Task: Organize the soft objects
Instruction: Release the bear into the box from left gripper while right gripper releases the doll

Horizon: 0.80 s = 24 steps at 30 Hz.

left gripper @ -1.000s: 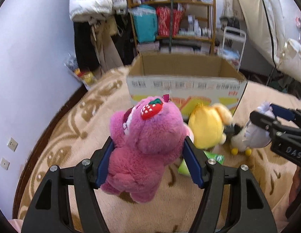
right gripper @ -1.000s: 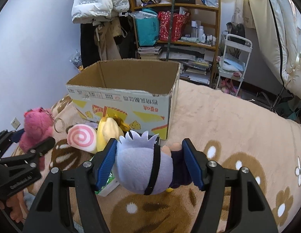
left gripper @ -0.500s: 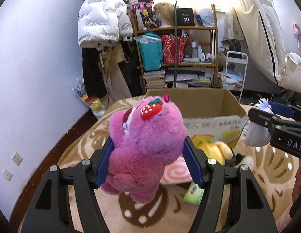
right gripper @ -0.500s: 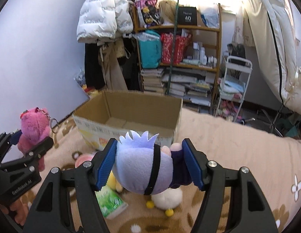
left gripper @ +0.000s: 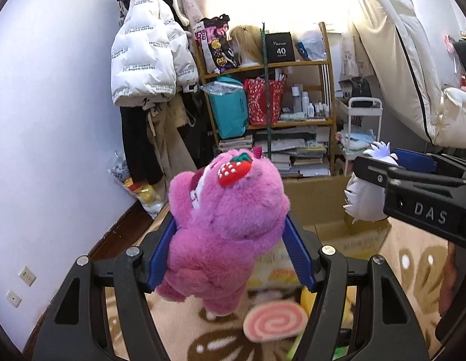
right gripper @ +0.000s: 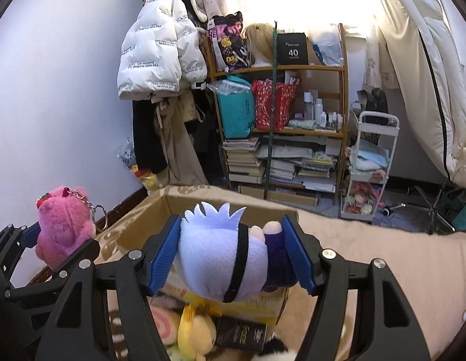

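Note:
My left gripper (left gripper: 230,252) is shut on a pink plush bear (left gripper: 224,228) with a strawberry on its head, held in the air near the open cardboard box (left gripper: 329,210). My right gripper (right gripper: 233,255) is shut on a white-haired plush doll (right gripper: 221,258) with a black band, held over the box (right gripper: 221,207). The bear also shows at left in the right wrist view (right gripper: 63,222). The doll shows at right in the left wrist view (left gripper: 365,192).
A pink swirl plush (left gripper: 275,322) and a yellow plush (right gripper: 197,334) lie on the beige patterned bedcover (right gripper: 383,258) in front of the box. A cluttered wooden shelf (right gripper: 278,126), hanging coats (right gripper: 160,60) and a white cart (right gripper: 371,162) stand behind.
Both grippers have risen with their plush toys and moved toward the box. The toys on the bedcover have dropped lower in view.

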Each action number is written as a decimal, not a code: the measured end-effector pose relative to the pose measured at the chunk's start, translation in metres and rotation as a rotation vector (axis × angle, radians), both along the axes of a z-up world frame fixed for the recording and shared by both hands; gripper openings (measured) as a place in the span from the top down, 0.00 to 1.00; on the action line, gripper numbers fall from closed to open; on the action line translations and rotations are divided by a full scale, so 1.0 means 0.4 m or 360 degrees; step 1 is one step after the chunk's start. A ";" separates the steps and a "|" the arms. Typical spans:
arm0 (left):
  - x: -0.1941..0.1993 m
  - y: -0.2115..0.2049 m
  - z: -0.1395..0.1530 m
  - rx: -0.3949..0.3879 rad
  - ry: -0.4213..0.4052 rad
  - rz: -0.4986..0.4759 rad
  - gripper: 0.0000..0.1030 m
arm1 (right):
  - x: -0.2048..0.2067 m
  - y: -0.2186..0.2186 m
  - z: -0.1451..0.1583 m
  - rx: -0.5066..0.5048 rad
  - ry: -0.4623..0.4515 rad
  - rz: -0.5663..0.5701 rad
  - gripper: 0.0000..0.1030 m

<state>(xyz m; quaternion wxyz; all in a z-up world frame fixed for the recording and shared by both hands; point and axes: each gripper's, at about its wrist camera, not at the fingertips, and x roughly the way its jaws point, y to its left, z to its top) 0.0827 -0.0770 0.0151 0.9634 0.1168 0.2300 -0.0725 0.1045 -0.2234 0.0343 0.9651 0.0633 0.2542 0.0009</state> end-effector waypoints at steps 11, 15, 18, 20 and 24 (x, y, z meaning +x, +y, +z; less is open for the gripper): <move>0.173 -0.031 0.049 0.0001 -0.0006 0.0006 0.34 | 0.087 -0.032 -0.004 0.0041 0.0004 0.0004 0.30; 0.218 -0.042 0.016 -0.0039 0.0108 0.0009 0.34 | 0.113 -0.028 -0.050 0.0028 0.0089 0.0021 0.29; 0.236 -0.054 -0.024 -0.0017 0.0182 0.0004 0.33 | 0.130 -0.031 -0.091 0.0040 0.0166 0.0043 0.29; 0.249 -0.061 -0.054 -0.0001 0.0248 -0.0002 0.33 | 0.137 -0.031 -0.113 0.0038 0.0196 0.0065 0.29; 0.283 -0.054 -0.096 -0.0033 0.0359 0.0015 0.32 | 0.144 -0.008 -0.119 -0.0037 0.0209 0.0112 0.27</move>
